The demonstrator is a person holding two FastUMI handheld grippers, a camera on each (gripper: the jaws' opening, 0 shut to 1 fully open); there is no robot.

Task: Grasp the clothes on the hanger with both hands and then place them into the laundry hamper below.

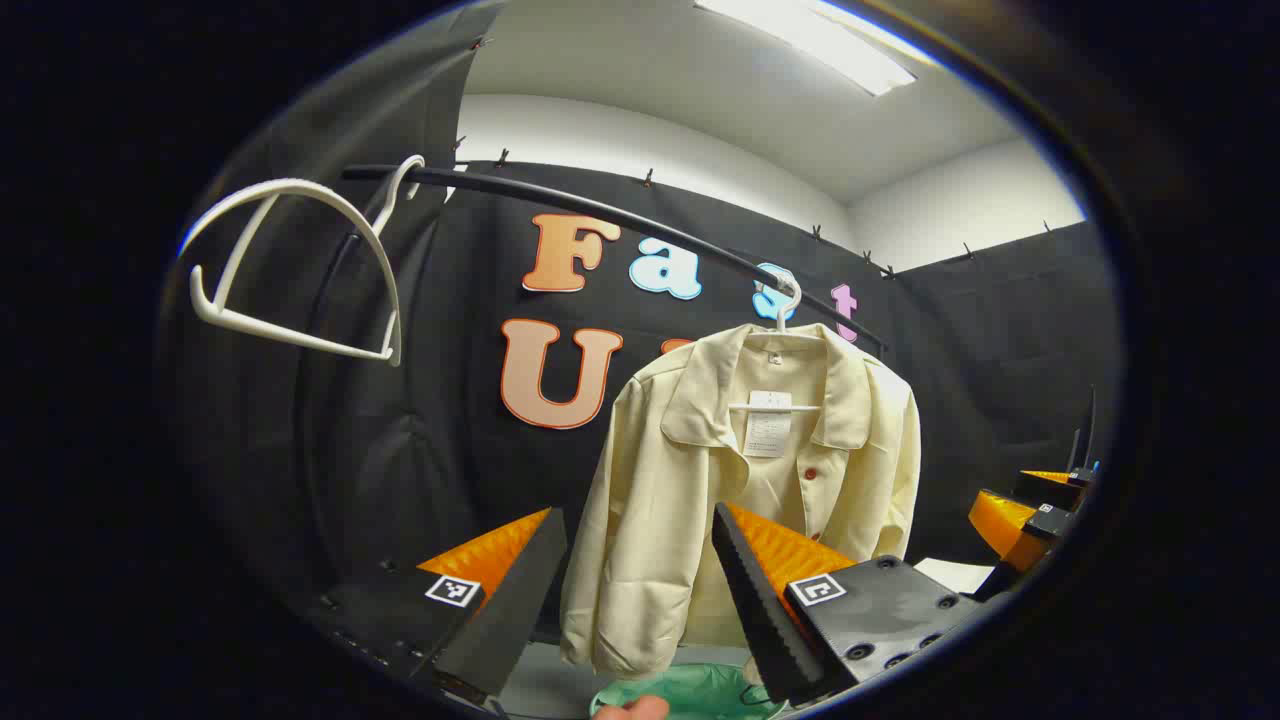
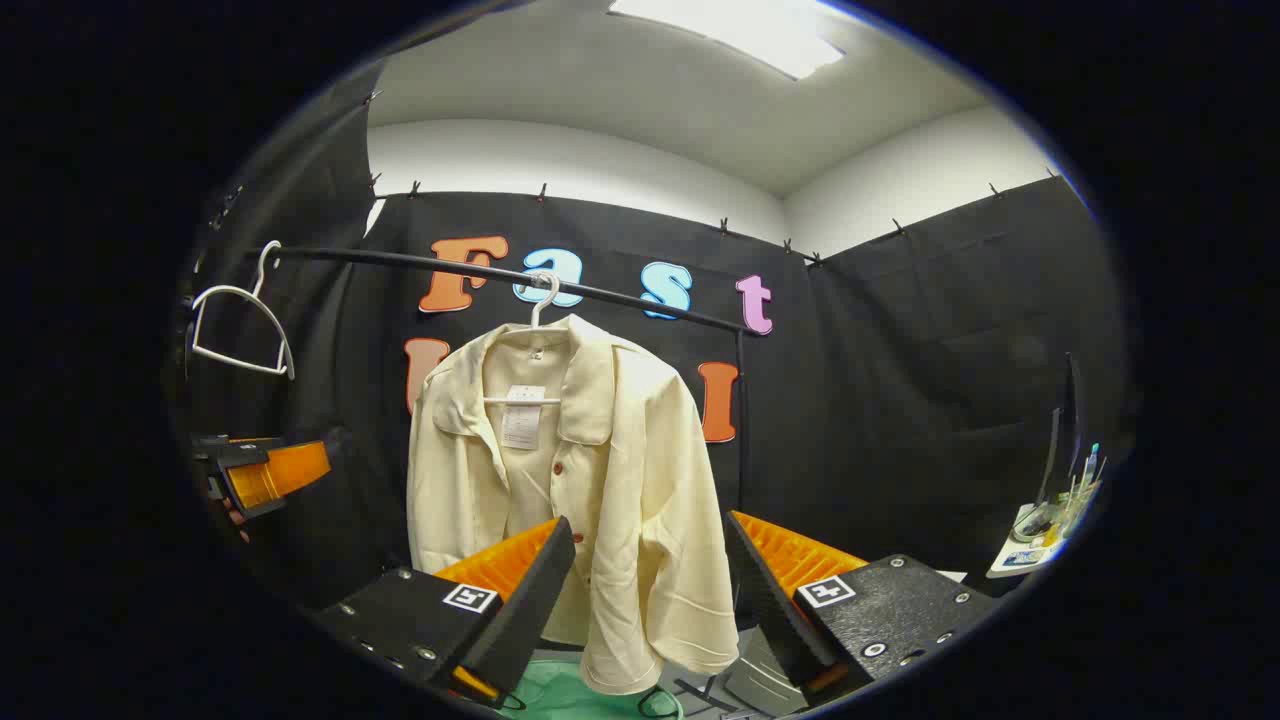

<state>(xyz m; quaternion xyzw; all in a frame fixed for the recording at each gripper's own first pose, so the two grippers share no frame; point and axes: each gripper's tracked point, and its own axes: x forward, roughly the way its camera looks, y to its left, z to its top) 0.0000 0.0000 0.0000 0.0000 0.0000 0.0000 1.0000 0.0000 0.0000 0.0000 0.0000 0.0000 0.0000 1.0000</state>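
A cream shirt [image 1: 690, 480] with red buttons hangs on a white hanger [image 1: 783, 310] from a black rail [image 1: 600, 212]. The same shirt [image 2: 590, 470] hangs ahead in the right gripper view on its hanger [image 2: 540, 300]. My left gripper [image 1: 635, 590] is open in front of the shirt's lower left half, apart from it. My right gripper [image 2: 650, 590] is open too, framing the shirt's lower hem and sleeve. The green hamper [image 1: 690, 692] lies below the shirt, and its rim [image 2: 560, 695] shows between my right fingers.
An empty white hanger [image 1: 300, 270] hangs at the rail's left end, seen again as the empty hanger [image 2: 240, 330]. The right gripper [image 1: 1030, 510] shows far right; the left gripper [image 2: 265, 475] shows at left. A small table with items [image 2: 1050, 530] stands at the right.
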